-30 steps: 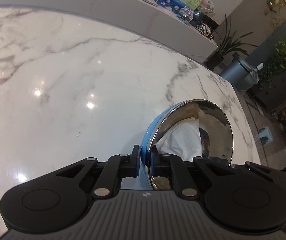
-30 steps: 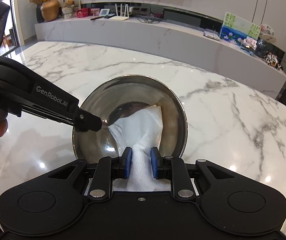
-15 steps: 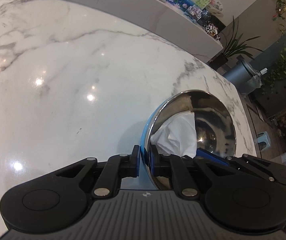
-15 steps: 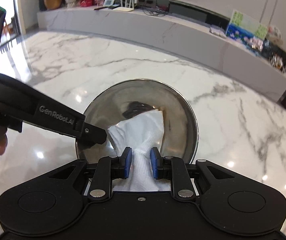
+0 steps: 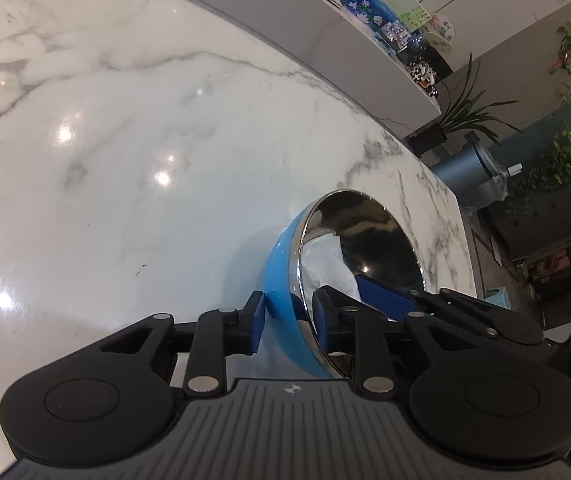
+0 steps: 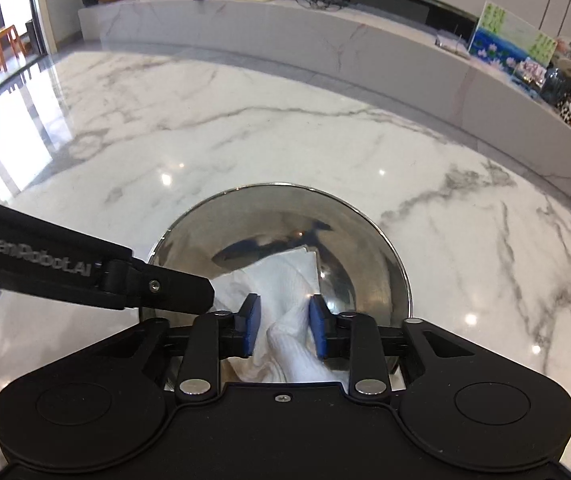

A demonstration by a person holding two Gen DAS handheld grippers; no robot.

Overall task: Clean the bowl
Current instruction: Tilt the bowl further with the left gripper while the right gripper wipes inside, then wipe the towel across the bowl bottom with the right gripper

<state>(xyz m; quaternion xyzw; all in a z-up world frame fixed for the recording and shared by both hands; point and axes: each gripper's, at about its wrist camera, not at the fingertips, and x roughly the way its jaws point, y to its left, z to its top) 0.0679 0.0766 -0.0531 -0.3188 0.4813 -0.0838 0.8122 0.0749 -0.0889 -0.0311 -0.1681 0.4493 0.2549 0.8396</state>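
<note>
- Since the earlier frames, left gripper [image 5: 287, 322] has just been opening; its fingers [image 5: 254, 322] used to pinch the bowl [image 5: 281, 264] rim, now they stand slightly apart with the rim between them, no clear press.
- Bowl looks less tipped than before, resting on the marble surface [image 5: 125, 160]; blue outside, shiny steel inside.
- Right gripper [image 6: 283, 326] shifted; bowl [image 6: 361, 252] sits lower and nearer in its view than earlier.
- Right fingers [image 6: 250, 326] closed on the bunched white paper towel [image 6: 285, 280], which lies inside the bowl, near side.
- Left gripper arm [image 6: 85, 272] enters from the left in the right wrist view, tip at the bowl's left rim.
- Paper towel [image 5: 325, 268] also seen inside the bowl in the left wrist view.
</note>
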